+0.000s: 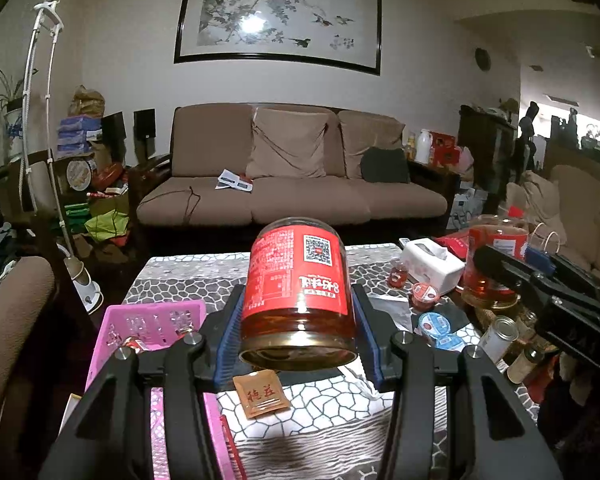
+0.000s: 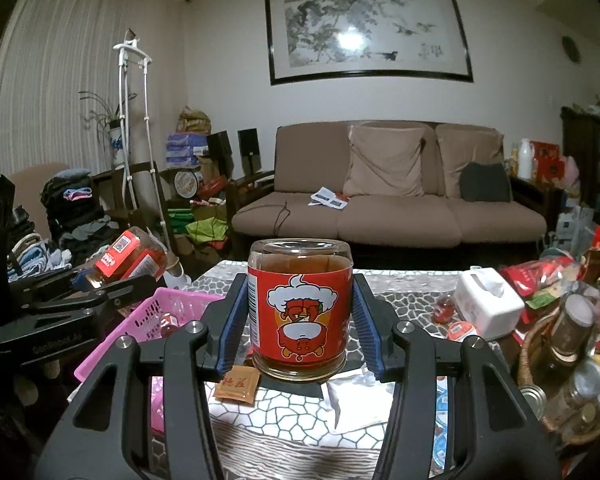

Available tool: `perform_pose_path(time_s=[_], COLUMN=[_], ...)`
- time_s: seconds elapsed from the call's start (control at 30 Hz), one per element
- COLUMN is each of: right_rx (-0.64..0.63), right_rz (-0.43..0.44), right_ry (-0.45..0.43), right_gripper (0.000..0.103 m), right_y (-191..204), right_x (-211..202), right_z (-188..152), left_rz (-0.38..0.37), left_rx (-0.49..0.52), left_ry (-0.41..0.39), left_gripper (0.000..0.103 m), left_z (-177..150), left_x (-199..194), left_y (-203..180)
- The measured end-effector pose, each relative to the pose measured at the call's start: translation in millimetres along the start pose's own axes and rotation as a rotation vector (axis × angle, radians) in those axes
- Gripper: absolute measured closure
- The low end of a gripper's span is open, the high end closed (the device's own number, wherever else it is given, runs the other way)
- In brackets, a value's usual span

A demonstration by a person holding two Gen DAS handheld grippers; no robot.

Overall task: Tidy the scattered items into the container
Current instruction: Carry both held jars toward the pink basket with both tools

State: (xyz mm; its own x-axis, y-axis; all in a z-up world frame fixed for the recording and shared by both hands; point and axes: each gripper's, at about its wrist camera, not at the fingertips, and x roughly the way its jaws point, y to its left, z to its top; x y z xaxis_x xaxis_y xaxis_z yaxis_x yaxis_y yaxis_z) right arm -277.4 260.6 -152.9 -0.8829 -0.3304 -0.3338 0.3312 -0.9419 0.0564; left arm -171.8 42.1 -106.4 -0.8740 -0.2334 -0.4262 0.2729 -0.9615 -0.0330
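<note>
Above the table, left claw point(image 1: 298, 320) gripping tilted jar point(image 1: 296, 288), right claw point(image 2: 300, 320) gripping inverted jar point(image 2: 300, 312).

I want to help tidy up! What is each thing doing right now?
Left gripper: shut on a jar.
Left jar: lifted, tilted.
Right gripper: shut on a jar.
Right jar: upside down.
Pink basket: holds small items.
Brown sachet: flat on table.
Tissue box: tissue poking out.
</note>
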Motion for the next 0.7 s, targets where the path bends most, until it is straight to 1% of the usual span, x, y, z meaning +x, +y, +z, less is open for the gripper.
perform_pose_path(time_s=[0.2, 0.7], right_rx=[0.001, -0.009], right_rz=[0.001, 0.0], right_ry=[0.004, 0.011], right_gripper=[0.056, 0.056], right_y=[0.5, 2.9], right_x=[1.2, 3.4], right_z=[1.1, 2.8], left_rz=[0.019, 0.035], left_rx=[-0.012, -0.019], left_ry=[0.006, 0.004], left_gripper=[0.053, 0.053], left_z=[-0.2, 2.8], left_x=[-1.4, -7.1], left_y=[6.2, 7.2])
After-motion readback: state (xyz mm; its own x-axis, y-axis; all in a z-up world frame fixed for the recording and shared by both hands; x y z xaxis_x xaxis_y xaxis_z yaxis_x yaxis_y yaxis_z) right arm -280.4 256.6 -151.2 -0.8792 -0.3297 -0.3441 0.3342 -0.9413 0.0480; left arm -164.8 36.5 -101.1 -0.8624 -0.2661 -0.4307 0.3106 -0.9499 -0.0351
